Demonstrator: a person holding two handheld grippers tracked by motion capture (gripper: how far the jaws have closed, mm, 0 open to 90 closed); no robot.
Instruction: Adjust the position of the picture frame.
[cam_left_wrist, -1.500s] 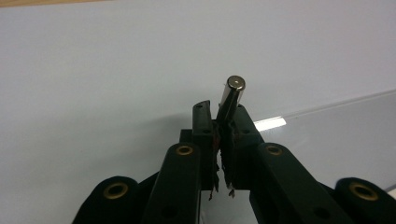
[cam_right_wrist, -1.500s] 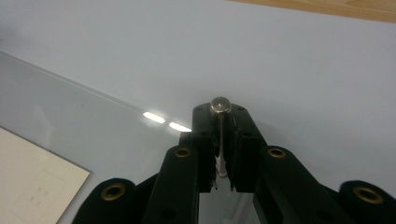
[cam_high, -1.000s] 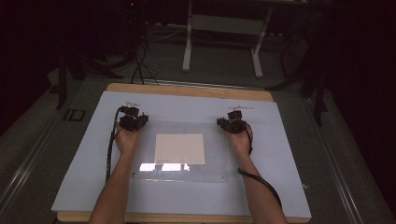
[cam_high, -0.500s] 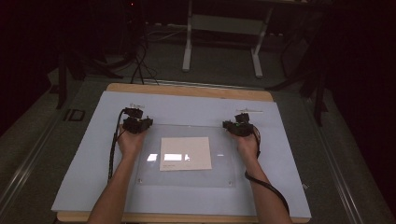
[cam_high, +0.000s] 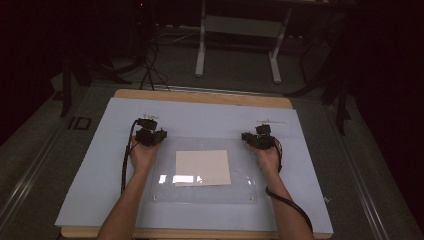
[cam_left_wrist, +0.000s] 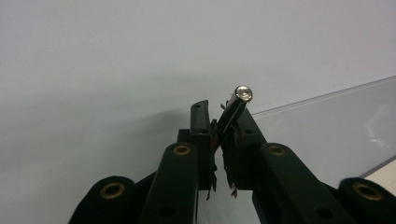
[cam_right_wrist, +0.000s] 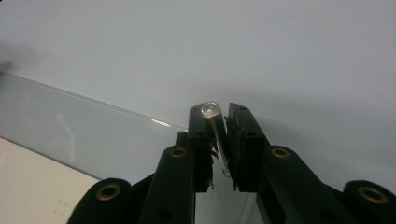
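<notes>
Clear plate (cam_high: 202, 172) lies flat, long axis crosswise, far corners clamped by left gripper (cam_high: 150, 136) and right gripper (cam_high: 259, 140).

clear glossy acrylic sheet (cam_high: 202, 187), smooth; matt cream paper square (cam_high: 203, 167); matt pale-blue table cover (cam_high: 90, 190); wooden table edge (cam_high: 200, 96).

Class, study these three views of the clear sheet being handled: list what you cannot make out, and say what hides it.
- High view: whether the clear sheet rests on the blue mat or is lifted; too transparent to tell.
- High view: jaws of the left gripper and right gripper; too small and dark.
- Right gripper view: marks on the beige paper; faint, cut off by the edge.
- High view: background beyond the table; too dark.
</notes>
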